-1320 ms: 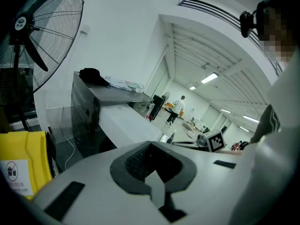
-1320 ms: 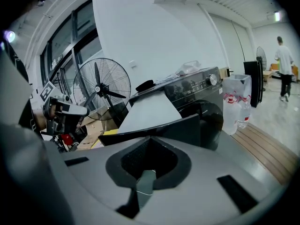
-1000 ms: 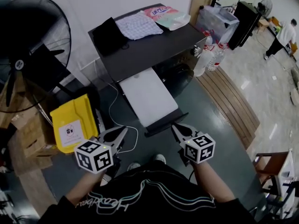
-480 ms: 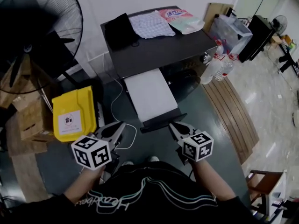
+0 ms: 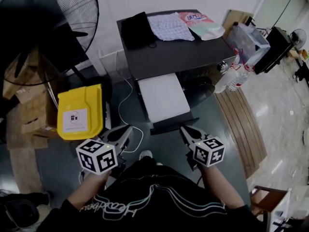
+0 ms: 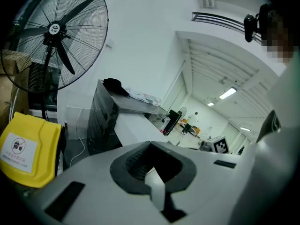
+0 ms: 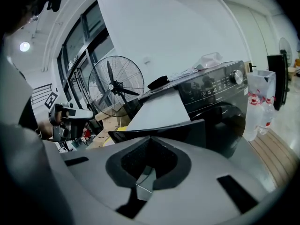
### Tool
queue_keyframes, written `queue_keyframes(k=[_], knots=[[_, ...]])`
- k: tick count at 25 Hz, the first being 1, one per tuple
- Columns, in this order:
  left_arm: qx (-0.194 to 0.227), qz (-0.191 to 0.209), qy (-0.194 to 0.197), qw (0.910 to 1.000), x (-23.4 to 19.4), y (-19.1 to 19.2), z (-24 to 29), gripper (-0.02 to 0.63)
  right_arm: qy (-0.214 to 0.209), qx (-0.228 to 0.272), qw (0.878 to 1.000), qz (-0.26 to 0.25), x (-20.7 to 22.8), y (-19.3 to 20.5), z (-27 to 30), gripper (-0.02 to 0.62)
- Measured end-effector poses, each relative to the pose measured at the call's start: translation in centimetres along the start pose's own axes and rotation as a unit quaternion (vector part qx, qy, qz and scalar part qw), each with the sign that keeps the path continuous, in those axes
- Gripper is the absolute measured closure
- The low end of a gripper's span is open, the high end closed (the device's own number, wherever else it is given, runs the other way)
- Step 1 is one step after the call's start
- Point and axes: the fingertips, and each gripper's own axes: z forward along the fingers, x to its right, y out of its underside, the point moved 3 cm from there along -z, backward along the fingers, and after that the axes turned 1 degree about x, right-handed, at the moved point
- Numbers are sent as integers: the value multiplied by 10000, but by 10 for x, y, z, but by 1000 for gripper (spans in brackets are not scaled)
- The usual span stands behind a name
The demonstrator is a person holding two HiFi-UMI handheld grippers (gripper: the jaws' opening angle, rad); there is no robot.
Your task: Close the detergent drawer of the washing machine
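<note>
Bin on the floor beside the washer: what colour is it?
The bin is yellow, clearest in head view.

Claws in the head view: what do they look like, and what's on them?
The left claw and right claw are grey and pointed, with dark ribbed pads. Each carries a white cube with black squares. The person wears a black top with pale wavy stripes.

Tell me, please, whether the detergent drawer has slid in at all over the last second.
No. The detergent drawer sticks out of the washing machine as far as before, its dark front edge just ahead of the right gripper.
</note>
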Motion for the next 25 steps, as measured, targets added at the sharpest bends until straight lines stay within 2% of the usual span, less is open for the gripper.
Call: queue_keyframes(k=[25], knots=[[-283,-34,160,9995,-72,-47,30,583,441,166,9984,326,7,-41,53,569]])
